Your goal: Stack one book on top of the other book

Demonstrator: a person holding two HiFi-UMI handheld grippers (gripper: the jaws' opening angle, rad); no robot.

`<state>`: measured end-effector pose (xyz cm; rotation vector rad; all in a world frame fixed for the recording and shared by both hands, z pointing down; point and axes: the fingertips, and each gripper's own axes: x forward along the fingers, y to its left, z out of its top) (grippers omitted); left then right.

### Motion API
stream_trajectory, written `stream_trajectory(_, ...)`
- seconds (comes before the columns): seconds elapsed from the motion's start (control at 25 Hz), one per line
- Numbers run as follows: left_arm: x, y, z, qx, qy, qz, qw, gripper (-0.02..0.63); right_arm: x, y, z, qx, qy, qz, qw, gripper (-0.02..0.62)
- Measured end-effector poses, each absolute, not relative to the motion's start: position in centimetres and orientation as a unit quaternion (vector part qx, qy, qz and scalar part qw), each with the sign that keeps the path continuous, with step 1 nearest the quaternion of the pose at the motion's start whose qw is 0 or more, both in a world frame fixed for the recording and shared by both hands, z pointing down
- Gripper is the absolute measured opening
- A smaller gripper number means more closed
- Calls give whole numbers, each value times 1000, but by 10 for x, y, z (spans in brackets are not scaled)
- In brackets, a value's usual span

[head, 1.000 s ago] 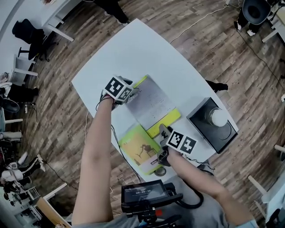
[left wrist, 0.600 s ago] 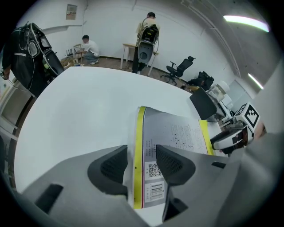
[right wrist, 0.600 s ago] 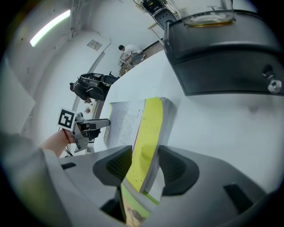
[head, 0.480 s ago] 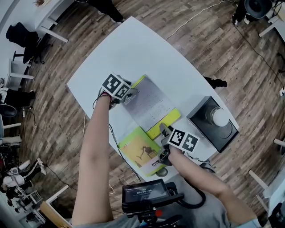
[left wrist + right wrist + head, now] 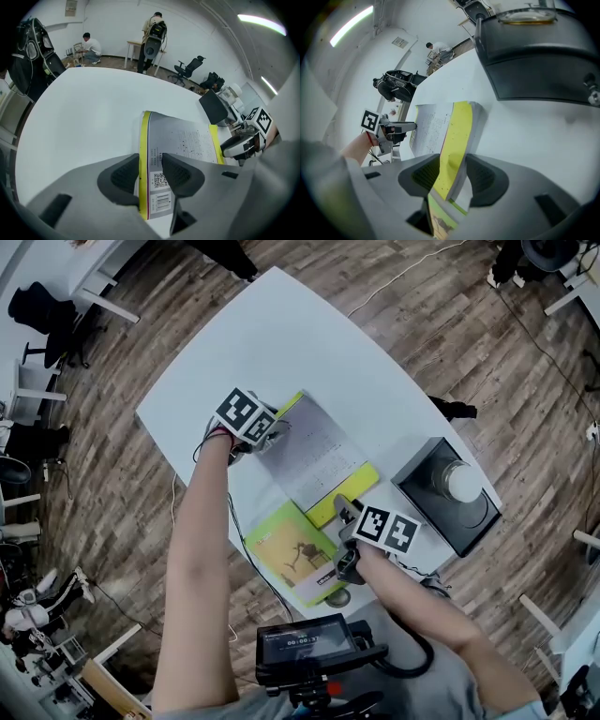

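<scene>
Two books lie on the white table (image 5: 272, 343): a grey book (image 5: 314, 457) edged in yellow, and nearer, against it, a yellow-green book (image 5: 291, 554). Neither has shifted since a second ago. The left gripper (image 5: 272, 434) has just been closing and now pinches the grey book's far-left corner. The right gripper (image 5: 343, 510) clamps its near-right corner as before. A QR code (image 5: 160, 180) and a barcode (image 5: 162, 200) sit by the spine, and the small print is unreadable.

place: office | white table (image 5: 300, 343) | swivel chair (image 5: 190, 69) | wood-plank floor (image 5: 534, 409)
</scene>
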<state>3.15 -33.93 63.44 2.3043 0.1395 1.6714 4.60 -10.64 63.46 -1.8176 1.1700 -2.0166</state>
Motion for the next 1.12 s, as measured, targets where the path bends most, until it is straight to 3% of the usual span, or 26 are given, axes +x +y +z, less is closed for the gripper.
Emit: stream_trajectory(1.12, 35, -227, 635, 797, 63, 591, 108, 161, 42, 5, 641, -598, 376, -706, 61, 185)
